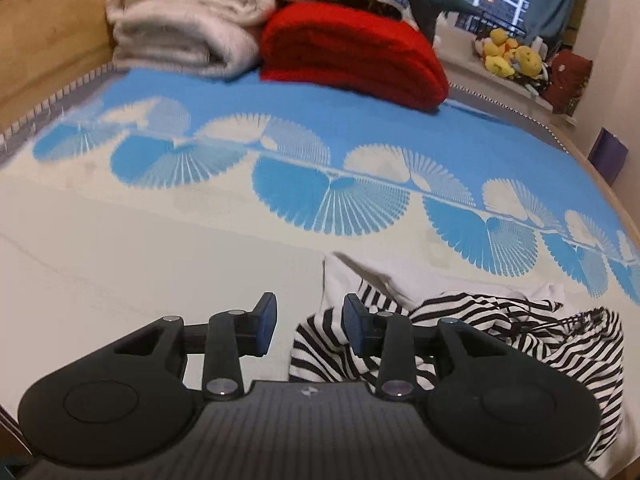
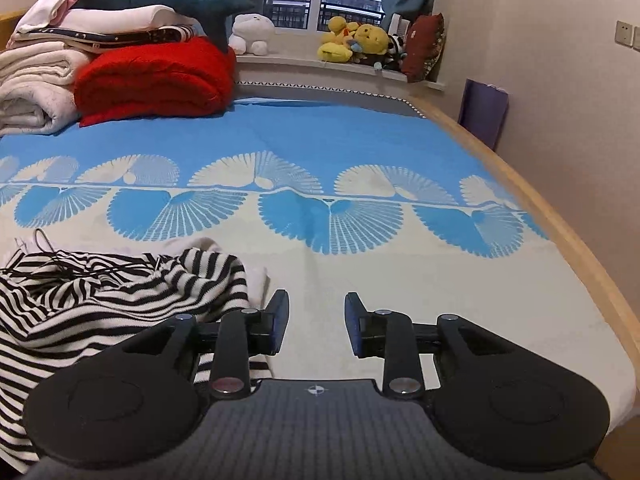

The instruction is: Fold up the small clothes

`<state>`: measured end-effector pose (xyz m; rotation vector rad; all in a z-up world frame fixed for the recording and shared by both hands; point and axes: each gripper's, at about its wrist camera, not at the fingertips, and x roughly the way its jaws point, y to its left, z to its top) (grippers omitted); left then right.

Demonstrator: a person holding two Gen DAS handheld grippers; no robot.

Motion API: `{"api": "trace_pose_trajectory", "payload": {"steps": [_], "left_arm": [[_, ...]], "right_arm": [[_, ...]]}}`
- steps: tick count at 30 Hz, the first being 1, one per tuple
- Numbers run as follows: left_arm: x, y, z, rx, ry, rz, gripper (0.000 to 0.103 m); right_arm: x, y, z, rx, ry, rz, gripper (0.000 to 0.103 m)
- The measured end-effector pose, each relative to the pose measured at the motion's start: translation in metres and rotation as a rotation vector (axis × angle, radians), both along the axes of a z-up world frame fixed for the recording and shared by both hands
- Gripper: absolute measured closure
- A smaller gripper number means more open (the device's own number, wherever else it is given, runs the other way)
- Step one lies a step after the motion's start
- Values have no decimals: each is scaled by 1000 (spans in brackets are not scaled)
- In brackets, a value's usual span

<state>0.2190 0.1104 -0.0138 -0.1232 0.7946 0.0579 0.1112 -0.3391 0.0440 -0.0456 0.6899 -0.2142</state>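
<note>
A crumpled striped garment [image 1: 500, 332] is seen lying on the bed [image 1: 200, 248], while the left hand-held gripper [image 1: 310, 326] and the right hand-held gripper [image 2: 316, 324] are held released, with nothing grasped.

- A black-and-white striped garment [image 1: 500, 332] lies crumpled in a loose heap on the cream near part of the bed cover [image 1: 160, 260].
- Part of its plain white inner side shows at the far edge, turned up.
- Thin dark cords [image 2: 68, 266] trail across its top folds.
- In the right wrist view the striped garment [image 2: 100, 304] fills the lower left, bunched and unfolded.
</note>
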Motion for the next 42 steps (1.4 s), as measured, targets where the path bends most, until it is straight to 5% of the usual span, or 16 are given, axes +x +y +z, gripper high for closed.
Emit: {"api": "trace_pose_trajectory", "payload": {"steps": [4, 9, 10, 11, 13, 19, 24, 29, 31, 37, 39, 40, 41, 42], "left_arm": [[4, -14, 8, 143, 8, -89, 62], [-10, -20, -1, 290, -94, -243, 66], [-8, -18, -11, 287, -39, -246, 79], [-6, -14, -15, 270, -26, -239, 90], [-2, -7, -22, 205, -6, -239, 90], [10, 7, -38, 71, 47, -267, 90], [26, 7, -54, 48, 115, -280, 88], [35, -15, -66, 115, 133, -359, 45], [37, -29, -73, 185, 130, -407, 37], [45, -49, -93, 332, 110, -492, 37], [49, -50, -95, 323, 104, -506, 53], [52, -51, -97, 313, 113, -526, 86], [54, -53, -97, 314, 121, -550, 101], [54, -54, -94, 339, 95, -553, 101]], "right_arm": [[-7, -1, 3, 12, -18, -15, 71], [-7, 4, 2, 9, -28, 2, 71], [-6, 6, 2, 12, -29, 9, 73], [-5, 6, 2, 20, -34, 19, 90], [-1, 7, 1, 53, -36, 51, 103], [24, 7, -11, 119, 8, 92, 102], [48, 14, -29, 130, 67, 116, 74], [68, 26, -33, 102, 43, 180, 67], [78, 30, -39, 79, 56, 216, 63], [106, 36, -66, 20, 155, 314, 62], [111, 38, -70, 18, 168, 338, 62], [112, 40, -72, 20, 174, 364, 67], [113, 42, -73, 11, 173, 385, 91], [115, 43, -74, -1, 177, 387, 103]]}}
